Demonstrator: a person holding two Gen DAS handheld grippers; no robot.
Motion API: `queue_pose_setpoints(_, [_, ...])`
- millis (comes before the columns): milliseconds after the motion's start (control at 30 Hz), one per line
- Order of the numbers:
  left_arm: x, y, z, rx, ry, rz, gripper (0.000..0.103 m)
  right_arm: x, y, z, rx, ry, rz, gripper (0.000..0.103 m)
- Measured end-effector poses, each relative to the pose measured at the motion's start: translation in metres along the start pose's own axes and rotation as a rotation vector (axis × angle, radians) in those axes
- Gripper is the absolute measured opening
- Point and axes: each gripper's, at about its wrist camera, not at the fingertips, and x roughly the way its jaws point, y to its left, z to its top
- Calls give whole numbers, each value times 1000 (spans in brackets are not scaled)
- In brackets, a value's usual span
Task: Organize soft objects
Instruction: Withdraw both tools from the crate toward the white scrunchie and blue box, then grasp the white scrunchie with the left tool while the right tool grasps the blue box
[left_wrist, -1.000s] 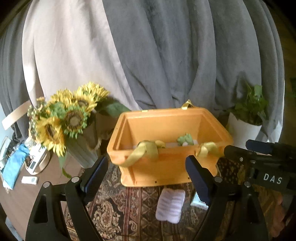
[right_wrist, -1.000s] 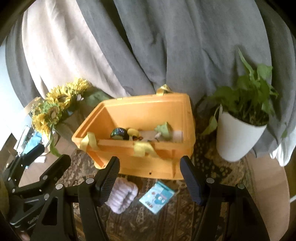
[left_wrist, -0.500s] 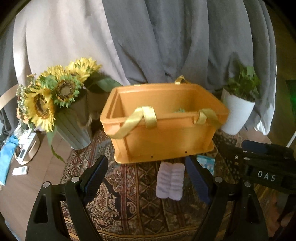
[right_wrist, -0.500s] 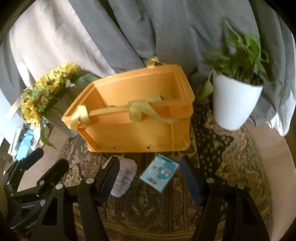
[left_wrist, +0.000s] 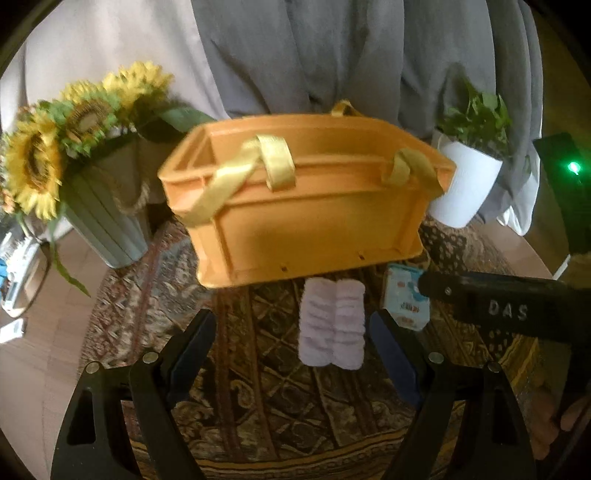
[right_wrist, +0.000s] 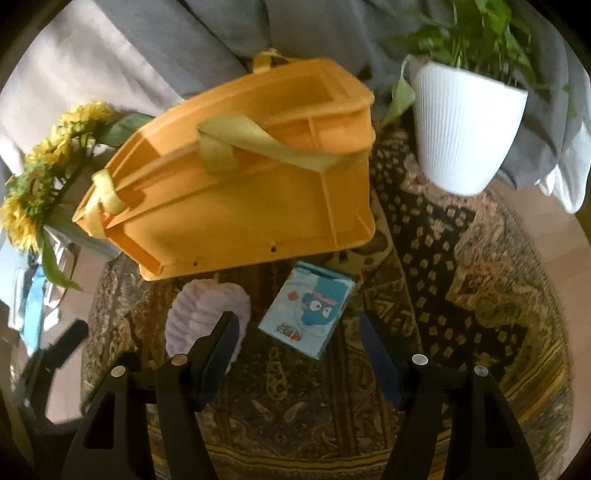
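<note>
1. Now both grippers are seen lower than a second ago: the orange crate (left_wrist: 314, 221) is viewed from its near wall rather than from above, so the items inside it, visible earlier, are hidden.
2. Left gripper (left_wrist: 295, 350): its jaws are spread with nothing between the pads, the spread unchanged from before; the lilac fluffy cloth (left_wrist: 331, 323) is seen on the patterned rug (left_wrist: 258, 406) just inside the right finger.
3. Right gripper (right_wrist: 295, 350): its jaws are held apart and empty, as before; the light-blue packet (right_wrist: 308, 317) is framed between the fingers, flat on the rug.
4. Cloth and packet are placed side by side just in front of the crate's near wall.
5. Sunflowers (left_wrist: 33, 166) are shown at far left, a white plant pot (right_wrist: 465, 129) at far right.
</note>
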Motion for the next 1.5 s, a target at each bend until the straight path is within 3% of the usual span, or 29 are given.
queue_pose_setpoints(300, [29, -9, -8, 18, 57, -60, 86, 26, -5, 4, 30, 38, -29, 68])
queue_pose_setpoints(800, [64, -16, -10, 22, 109, -99, 84, 63, -4, 6, 43, 103, -33, 68])
queue_pose_setpoints(867, [70, -16, -10, 20, 122, -105, 80, 66, -2, 6, 40, 105, -33, 68])
queue_pose_setpoints(1100, [85, -13, -10, 7, 151, -109, 50, 78, 6, 11, 22, 109, -64, 68])
queue_pose_setpoints(1200, [86, -12, -11, 2, 150, -110, 47, 82, 7, 11, 8, 110, -70, 68])
queue_pose_setpoints(1300, [84, -13, -11, 14, 141, -104, 35, 82, 10, 11, -3, 98, -77, 65])
queue_pose_setpoints(1500, [82, -13, -10, -6, 129, -96, 28, 70, 10, 5, -11, 70, -85, 64])
